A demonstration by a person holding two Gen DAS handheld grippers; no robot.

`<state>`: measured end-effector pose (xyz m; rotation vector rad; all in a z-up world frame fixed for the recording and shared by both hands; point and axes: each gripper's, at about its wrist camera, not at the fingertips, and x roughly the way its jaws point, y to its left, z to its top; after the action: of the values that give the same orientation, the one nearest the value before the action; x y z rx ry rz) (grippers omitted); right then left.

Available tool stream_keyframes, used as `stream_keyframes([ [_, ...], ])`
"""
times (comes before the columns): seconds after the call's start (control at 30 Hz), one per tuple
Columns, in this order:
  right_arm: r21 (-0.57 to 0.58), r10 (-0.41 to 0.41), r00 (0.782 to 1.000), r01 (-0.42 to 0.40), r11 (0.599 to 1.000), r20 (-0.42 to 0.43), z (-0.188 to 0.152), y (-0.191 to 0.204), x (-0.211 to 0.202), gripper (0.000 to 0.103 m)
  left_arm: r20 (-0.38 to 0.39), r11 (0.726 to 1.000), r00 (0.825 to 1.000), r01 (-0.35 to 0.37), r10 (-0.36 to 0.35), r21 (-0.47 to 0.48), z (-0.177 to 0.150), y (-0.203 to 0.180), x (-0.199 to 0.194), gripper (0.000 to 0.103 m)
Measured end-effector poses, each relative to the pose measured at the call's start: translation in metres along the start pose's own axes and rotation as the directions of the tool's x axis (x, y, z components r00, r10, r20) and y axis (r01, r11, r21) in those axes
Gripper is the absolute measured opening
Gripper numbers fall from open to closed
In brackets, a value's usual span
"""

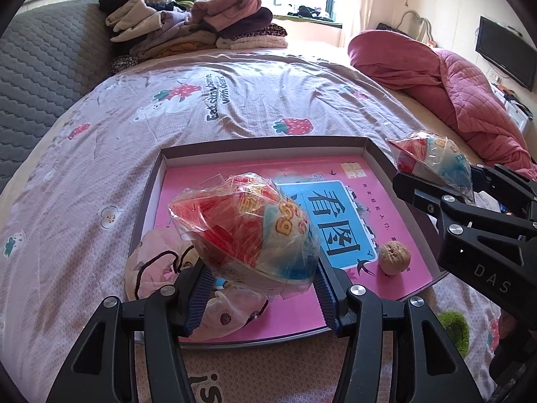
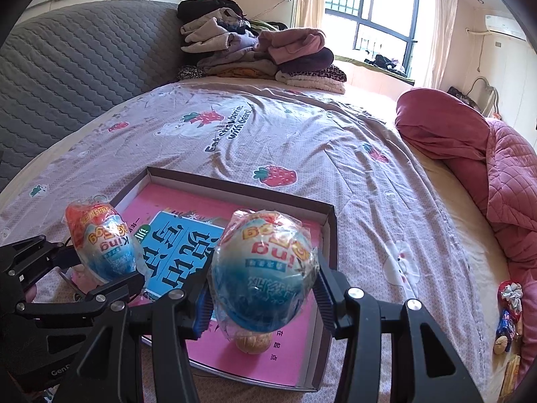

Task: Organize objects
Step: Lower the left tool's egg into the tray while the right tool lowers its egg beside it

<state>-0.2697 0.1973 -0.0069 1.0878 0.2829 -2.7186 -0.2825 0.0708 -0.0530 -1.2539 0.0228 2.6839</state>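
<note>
A shallow cardboard box (image 1: pixel 261 144) with a pink printed bottom lies on the bed; it also shows in the right wrist view (image 2: pixel 330 231). My left gripper (image 1: pixel 258 288) is shut on a wrapped red-and-blue toy egg (image 1: pixel 248 231) and holds it over the box's near left part. My right gripper (image 2: pixel 261 297) is shut on a second wrapped toy egg (image 2: pixel 265 268) over the box's right side. Each gripper shows in the other's view, the right (image 1: pixel 443 181) and the left (image 2: pixel 100 268). A walnut (image 1: pixel 394 257) lies in the box, partly hidden under the right egg (image 2: pixel 253 342). A pink fabric item (image 1: pixel 157 268) lies in the box's near left corner.
The bed has a strawberry-print sheet (image 1: pixel 235 100). Folded clothes (image 1: pixel 188 23) are stacked at the headboard end. A pink quilt (image 1: pixel 453 90) is bunched at the right. Small snacks and a scrunchie (image 2: pixel 510 309) lie at the far right edge. A television (image 1: pixel 506 52) hangs on the wall.
</note>
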Motion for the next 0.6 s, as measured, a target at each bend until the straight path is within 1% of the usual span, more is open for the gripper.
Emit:
stream_keyframes([
  [0.1, 0.0, -0.006, 1.0, 0.006, 1.0, -0.01, 0.001, -0.001, 0.005, 0.051, -0.007, 1.0, 1.0, 0.005, -0.005, -0.011, 0.001, 0.002, 0.004, 0.057],
  [0.33, -0.006, -0.003, 1.0, 0.003, 1.0, -0.031, 0.003, -0.001, 0.018, 0.051, -0.017, 1.0, 1.0, 0.015, -0.015, -0.001, 0.002, -0.001, 0.013, 0.057],
  [0.6, 0.002, 0.01, 0.999, -0.01, 1.0, -0.05, 0.003, 0.0, 0.033, 0.051, -0.032, 1.0, 0.999, 0.009, -0.009, 0.007, 0.001, 0.001, 0.024, 0.057],
])
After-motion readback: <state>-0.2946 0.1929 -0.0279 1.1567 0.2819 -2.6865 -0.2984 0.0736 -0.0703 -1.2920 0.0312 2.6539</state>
